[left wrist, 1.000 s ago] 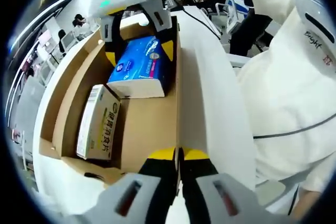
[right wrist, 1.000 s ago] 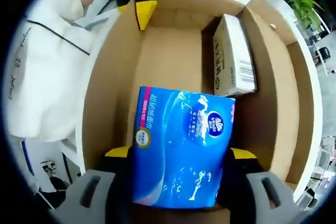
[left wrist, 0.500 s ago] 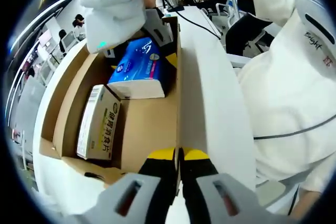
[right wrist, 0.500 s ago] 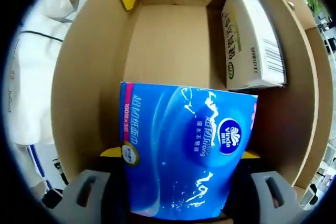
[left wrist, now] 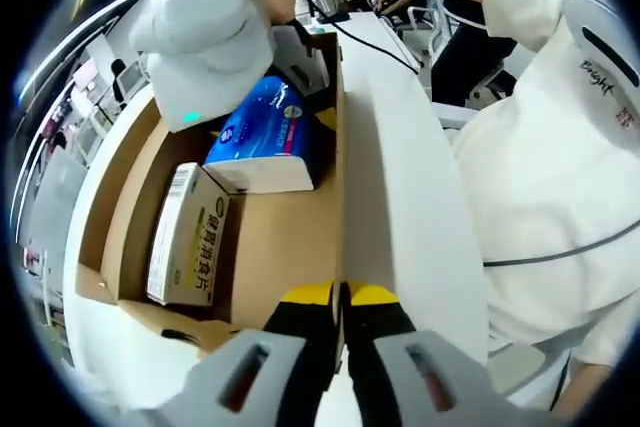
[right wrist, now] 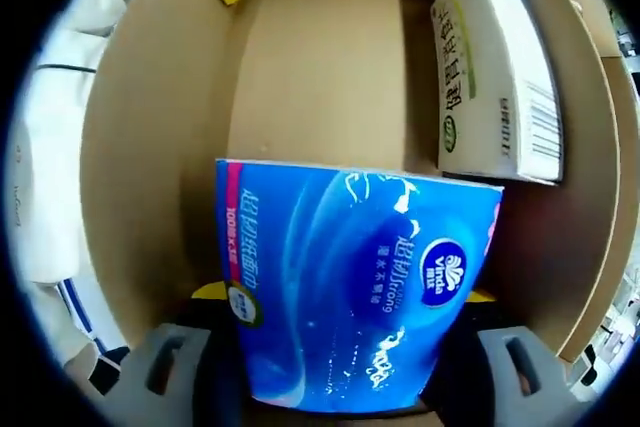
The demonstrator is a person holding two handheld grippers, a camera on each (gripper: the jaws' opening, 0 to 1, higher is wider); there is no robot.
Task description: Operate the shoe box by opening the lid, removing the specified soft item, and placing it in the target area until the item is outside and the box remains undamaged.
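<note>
My right tongs (right wrist: 335,362) grasp the blue plastic pack of tissues (right wrist: 350,292), which sits low inside the open brown cardboard shoe box (left wrist: 270,237). My left tongs (left wrist: 342,299) are clenched on the box's side wall. If I lift crookedly, the pack may catch the wall and tear it, I think. I count one blue pack and one white carton (right wrist: 495,72).

Bare box floor (right wrist: 320,77) lies open between tissue pack (right wrist: 350,287) and, seemingly close, carton (right wrist: 495,72).
</note>
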